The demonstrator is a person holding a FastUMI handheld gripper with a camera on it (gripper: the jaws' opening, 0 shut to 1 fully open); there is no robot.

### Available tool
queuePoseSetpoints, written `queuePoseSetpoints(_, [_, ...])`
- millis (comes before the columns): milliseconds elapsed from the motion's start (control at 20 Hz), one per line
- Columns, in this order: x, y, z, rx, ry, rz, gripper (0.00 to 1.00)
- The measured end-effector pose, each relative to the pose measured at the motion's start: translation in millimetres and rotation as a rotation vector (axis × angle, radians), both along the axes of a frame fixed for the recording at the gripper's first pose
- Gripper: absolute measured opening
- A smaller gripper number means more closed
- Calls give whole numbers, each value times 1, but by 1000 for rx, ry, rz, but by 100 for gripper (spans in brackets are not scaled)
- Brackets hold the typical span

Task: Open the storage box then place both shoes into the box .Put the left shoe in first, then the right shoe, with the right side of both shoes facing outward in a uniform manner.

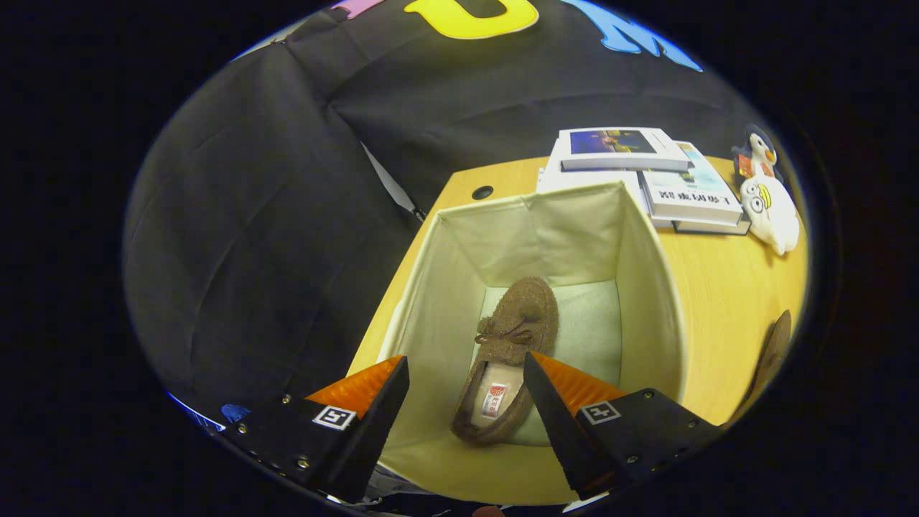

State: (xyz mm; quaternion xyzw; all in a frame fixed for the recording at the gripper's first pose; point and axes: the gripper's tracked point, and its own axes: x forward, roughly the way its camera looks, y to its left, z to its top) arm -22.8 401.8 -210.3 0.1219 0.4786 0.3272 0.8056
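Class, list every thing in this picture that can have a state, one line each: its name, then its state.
storage box: open, upright on the table
brown shoe: lying inside the box on its floor, toe pointing away from the gripper
second shoe: on the table outside the box, partly seen
gripper: open, holding nothing, above the box
books: stacked, closed, beyond the box
plush penguin: lying beside the books

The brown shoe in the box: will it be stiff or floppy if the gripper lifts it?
The brown shoe looks like soft suede with a low, open collar, so it probably flexes and sags. It seems light. Its fuzzy surface should resist slipping. The gripper is open above it.
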Motion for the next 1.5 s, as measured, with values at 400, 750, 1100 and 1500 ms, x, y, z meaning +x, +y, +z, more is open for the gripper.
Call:
queuePoseSetpoints(400, [21,-83,71,18,-197,-29,97])
queuePoseSetpoints(750, [44,-197,75,-92,-291,-146,98])
queuePoseSetpoints(1100, [44,-307,42,-210,-284,-278,98])
queuePoseSetpoints(1500, [34,-398,-29,-362,-224,-371,98])
